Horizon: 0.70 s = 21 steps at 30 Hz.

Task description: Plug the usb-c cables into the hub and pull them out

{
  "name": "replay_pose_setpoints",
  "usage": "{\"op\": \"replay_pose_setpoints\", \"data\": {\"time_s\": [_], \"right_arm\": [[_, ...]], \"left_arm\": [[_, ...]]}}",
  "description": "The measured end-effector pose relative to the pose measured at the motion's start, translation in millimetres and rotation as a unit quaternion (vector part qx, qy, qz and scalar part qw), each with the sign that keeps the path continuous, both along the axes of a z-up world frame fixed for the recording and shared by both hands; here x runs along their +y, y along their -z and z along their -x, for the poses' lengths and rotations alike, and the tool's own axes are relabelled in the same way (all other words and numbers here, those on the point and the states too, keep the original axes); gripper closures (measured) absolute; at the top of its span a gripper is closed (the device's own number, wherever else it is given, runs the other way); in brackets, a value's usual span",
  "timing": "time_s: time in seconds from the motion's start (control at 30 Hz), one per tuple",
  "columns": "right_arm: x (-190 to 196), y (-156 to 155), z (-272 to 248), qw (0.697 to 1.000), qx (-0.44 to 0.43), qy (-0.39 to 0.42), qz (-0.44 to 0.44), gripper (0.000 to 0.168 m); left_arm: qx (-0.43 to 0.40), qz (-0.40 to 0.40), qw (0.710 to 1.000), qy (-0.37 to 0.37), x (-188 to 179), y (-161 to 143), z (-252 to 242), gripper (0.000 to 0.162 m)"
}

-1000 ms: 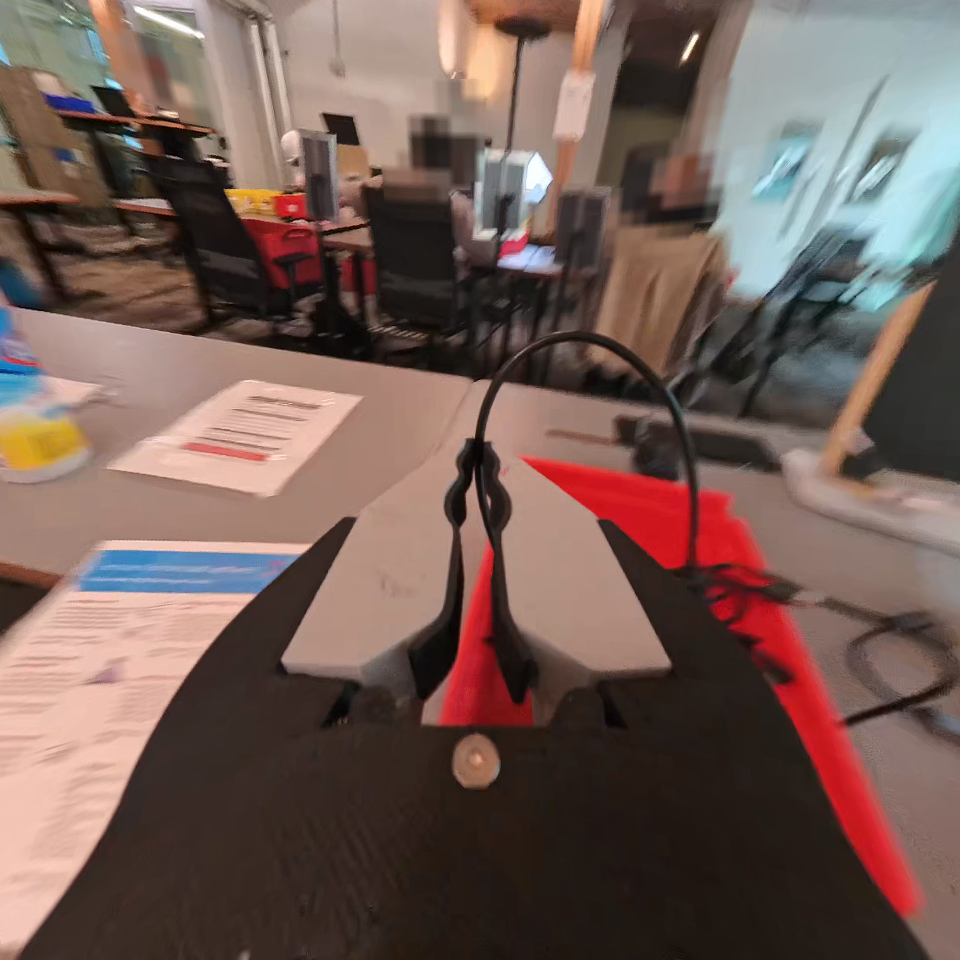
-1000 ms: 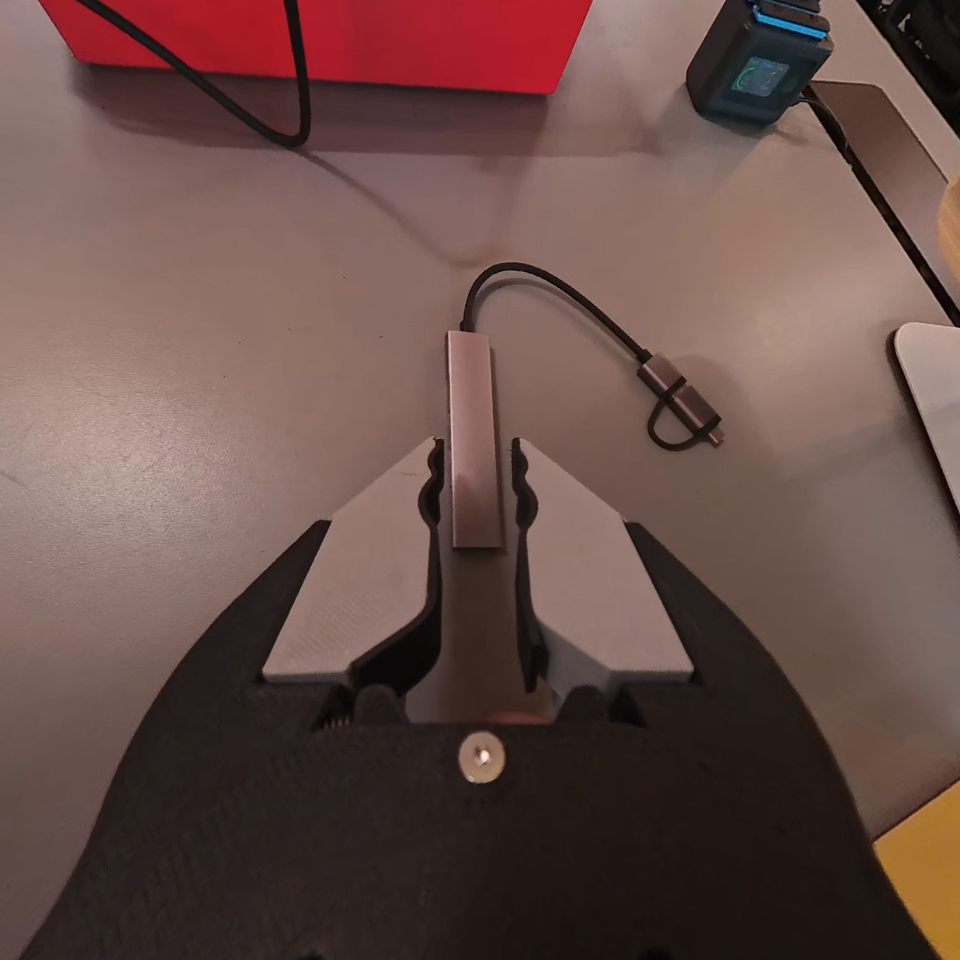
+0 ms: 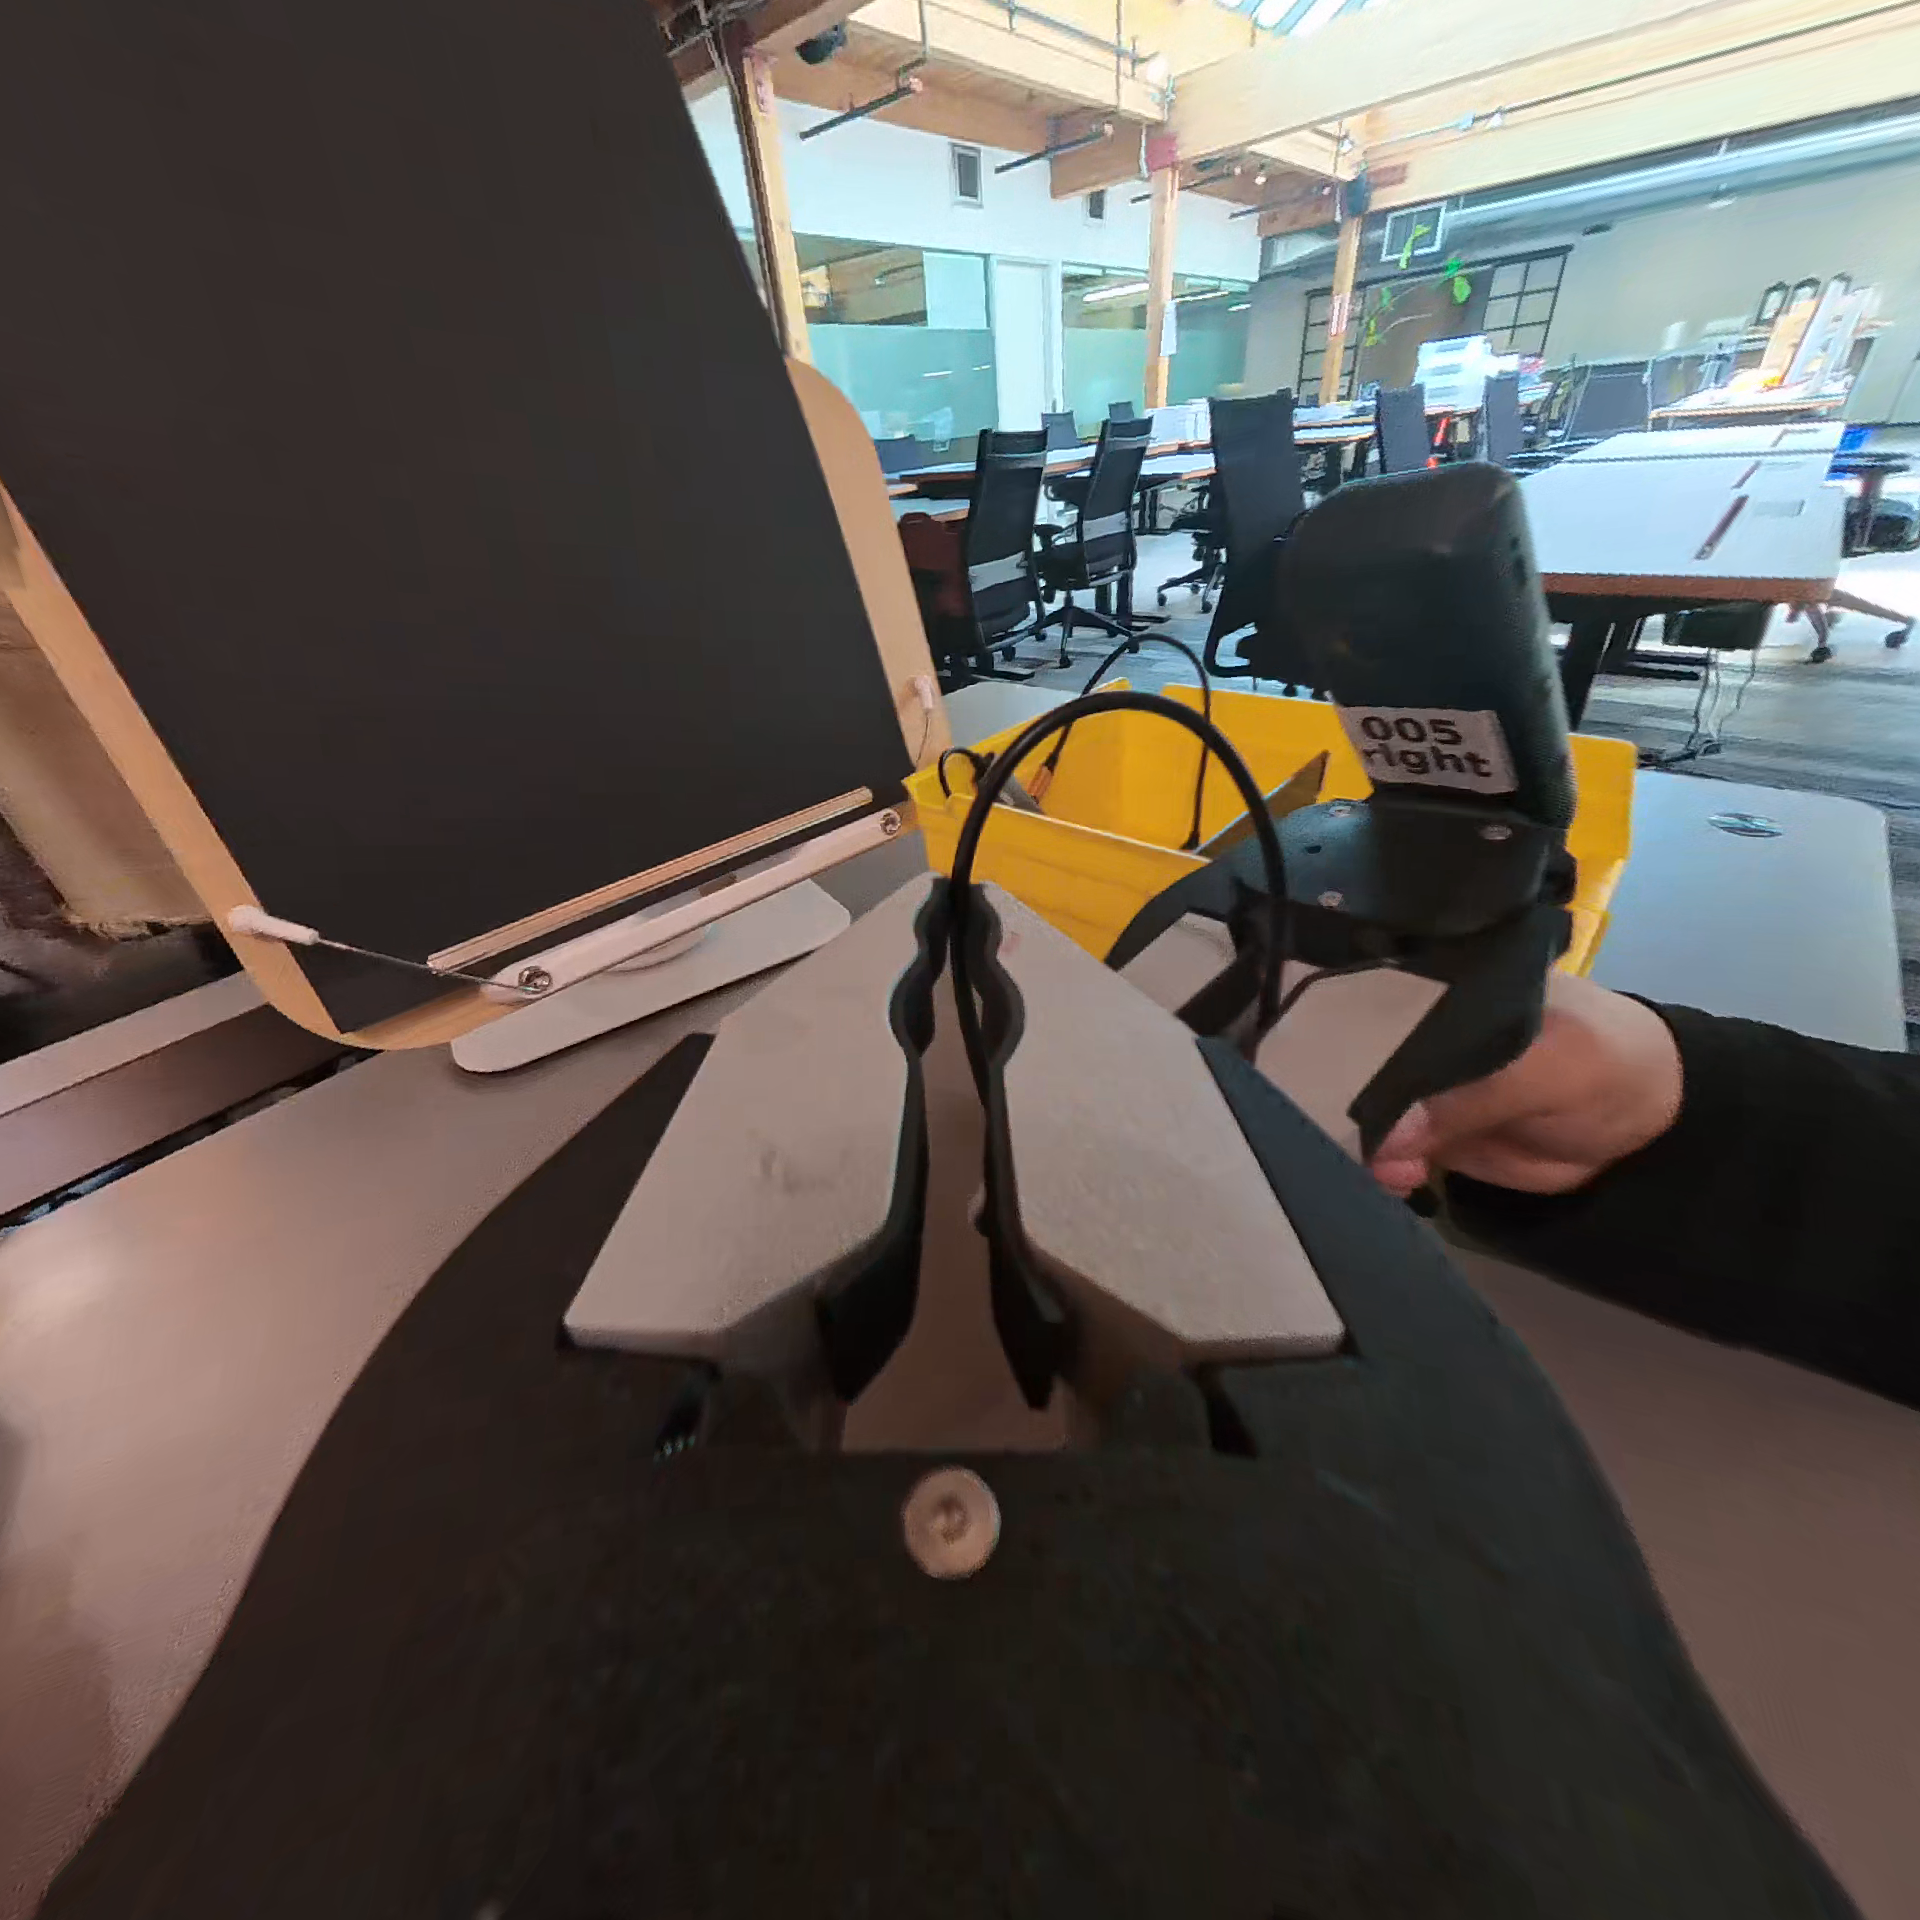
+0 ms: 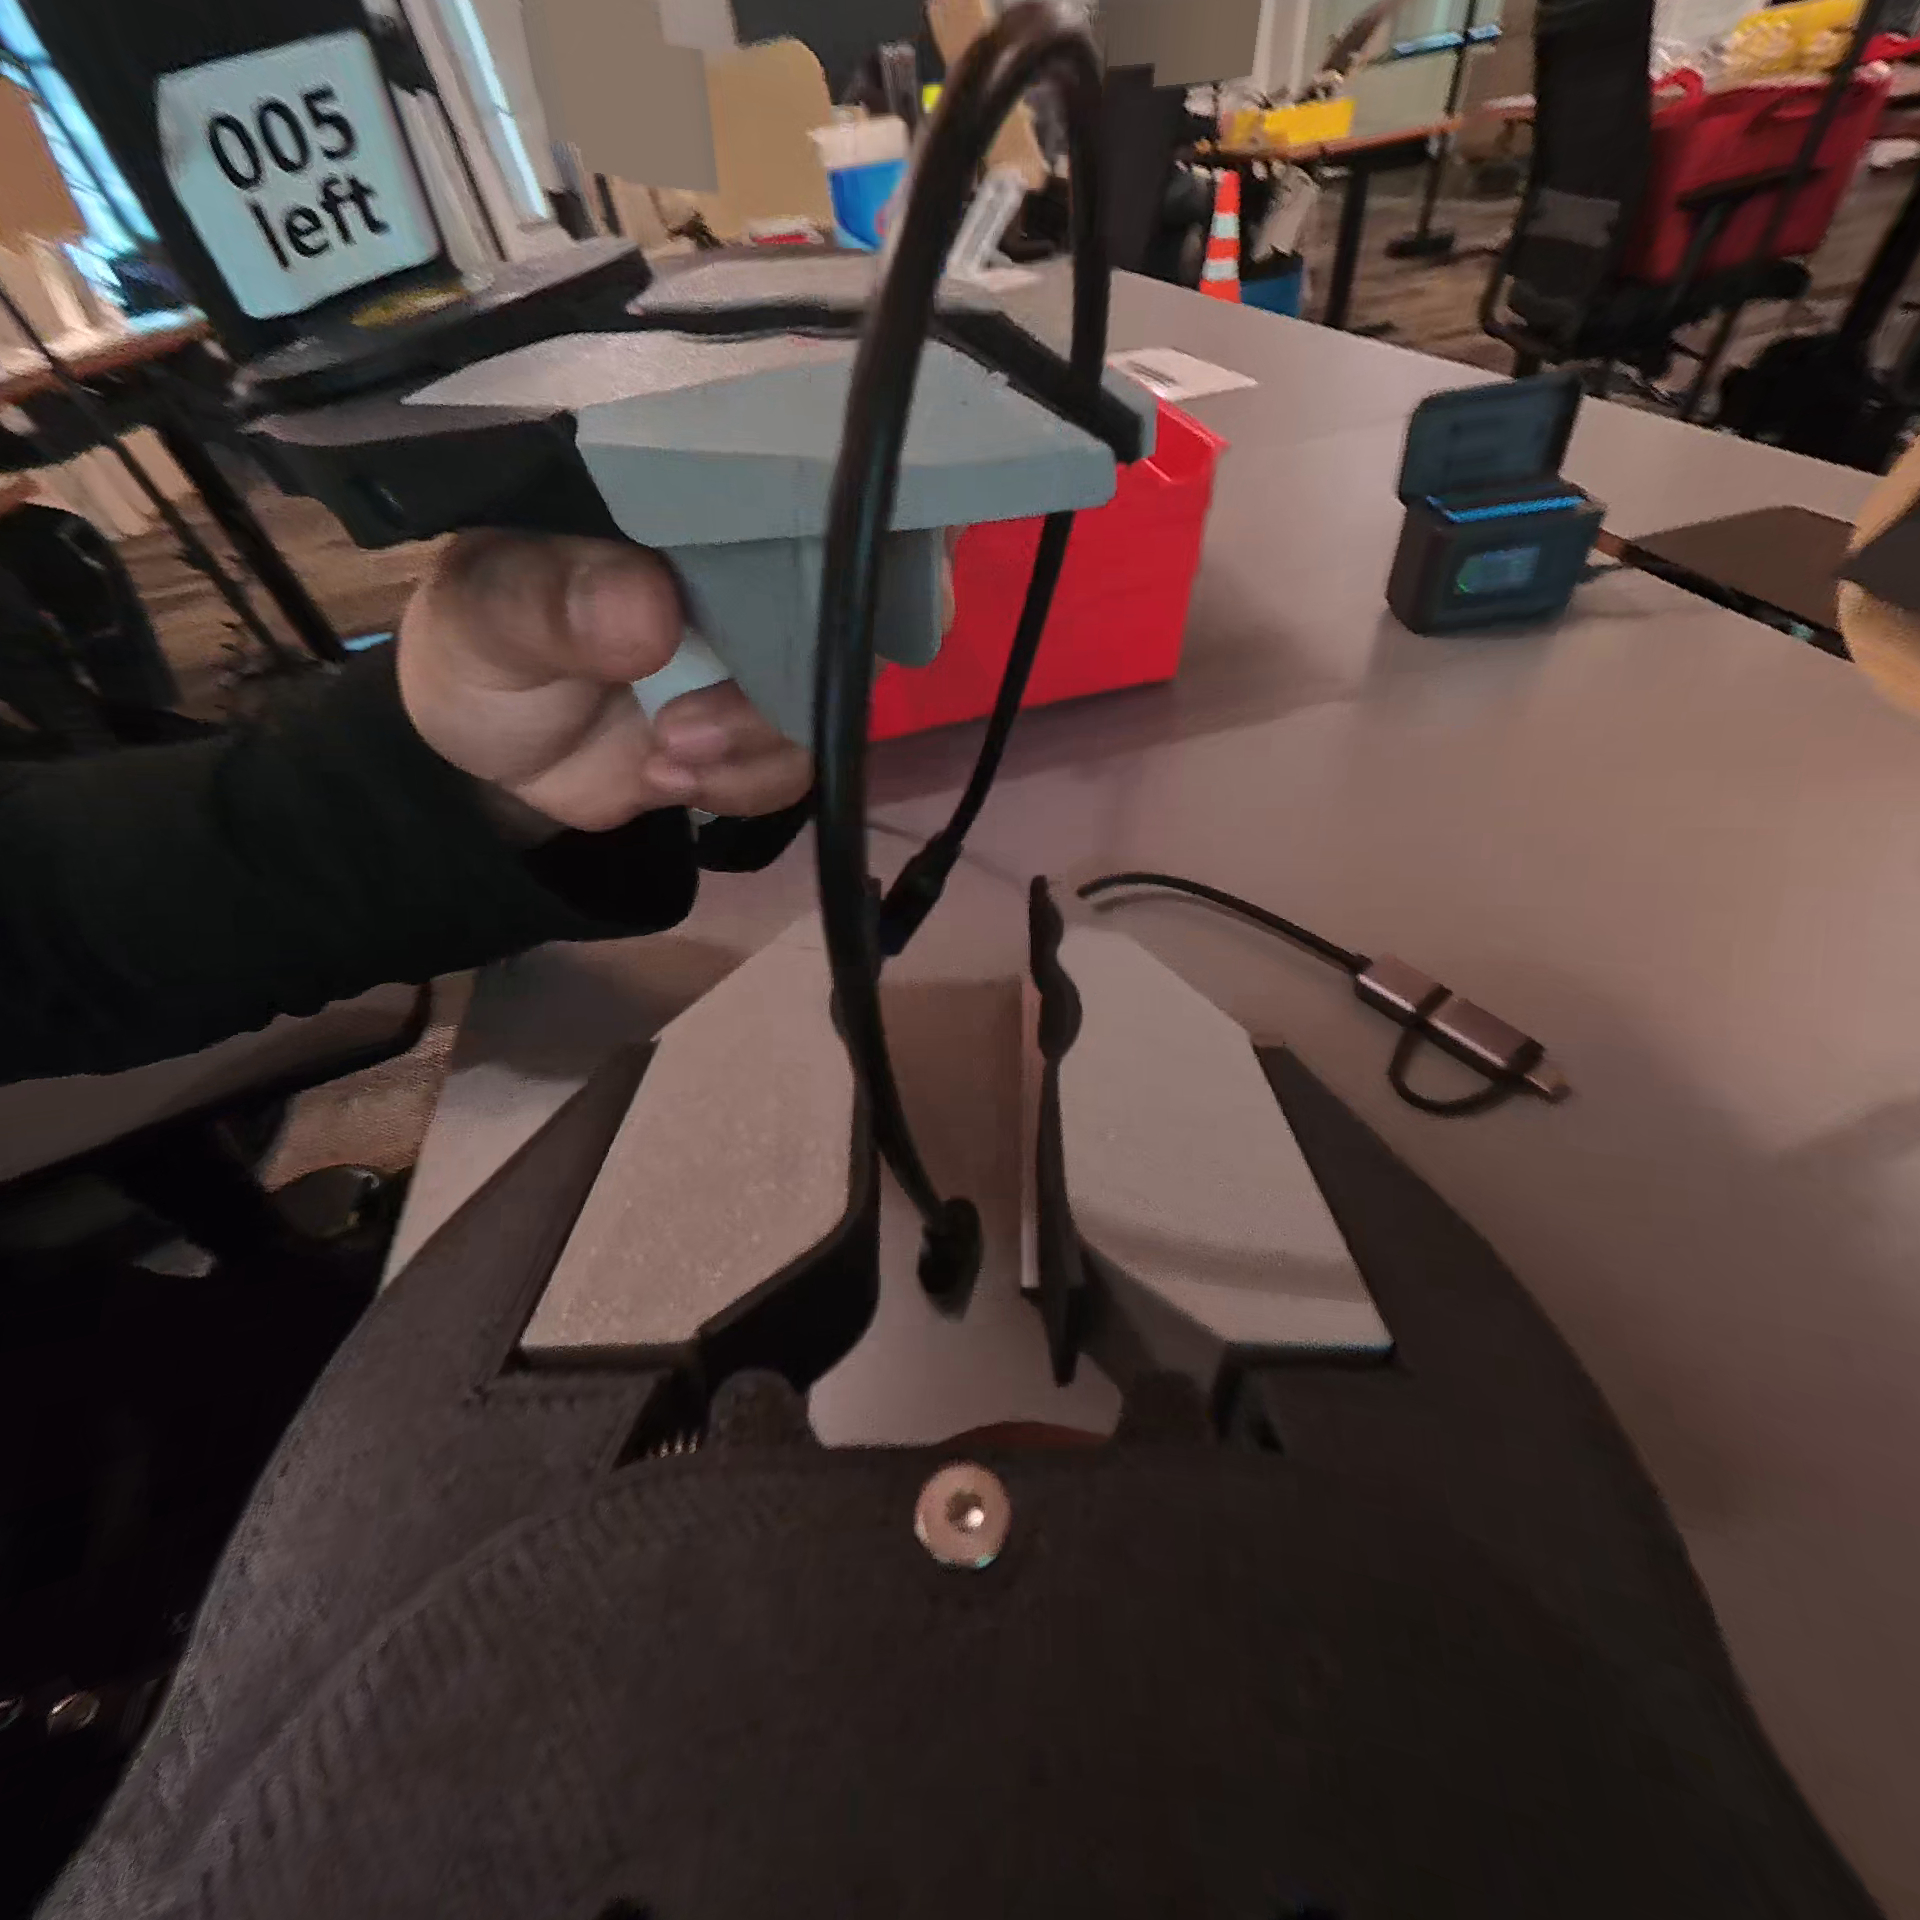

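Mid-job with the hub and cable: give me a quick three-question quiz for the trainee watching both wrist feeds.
1. True or false: the left gripper is shut on the black cable.
2. The adapter on the end of the hub's own lead is: A, lying on the table; B, inside the red bin; C, in the left gripper.
3. Fill in: between its fingers, the right gripper holds the ____.

Key: 1 true; 2 A; 3 hub.
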State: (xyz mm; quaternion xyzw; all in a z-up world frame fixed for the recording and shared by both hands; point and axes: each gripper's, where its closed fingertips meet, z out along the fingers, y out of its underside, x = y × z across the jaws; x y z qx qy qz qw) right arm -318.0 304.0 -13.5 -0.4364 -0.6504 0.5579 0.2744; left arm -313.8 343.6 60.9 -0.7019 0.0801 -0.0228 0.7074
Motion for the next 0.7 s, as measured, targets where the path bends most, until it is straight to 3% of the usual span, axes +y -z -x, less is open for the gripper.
{"op": "replay_pose_setpoints", "data": {"time_s": [0.13, 0.3, 0.4, 0.57, 0.7], "right_arm": [[13.4, 13.4, 4.7, 0.999, -0.027, 0.031, -0.008, 0.162], [10.8, 20.6, 7.3, 0.999, -0.048, 0.018, 0.019, 0.156], [11.3, 28.4, 9.4, 0.998, -0.057, 0.026, -0.010, 0.161], [21.0, 27.6, 10.2, 0.997, -0.057, 0.055, -0.023, 0.164], [34.4, 10.4, 8.9, 0.996, -0.019, 0.085, 0.002, 0.165]], "left_arm": [[-0.024, 0.006, 1.000, 0.019, 11.5, 10.9, 4.5, 0.161], [-0.050, 0.004, 0.997, 0.054, 16.9, 18.4, 0.7, 0.162], [-0.066, 0.011, 0.996, 0.064, 18.5, 24.8, 0.2, 0.162], [-0.025, 0.010, 0.999, 0.024, 11.6, 26.4, 17.2, 0.160], [-0.004, 0.015, 1.000, 0.011, 5.1, 27.9, 23.8, 0.144]]}}
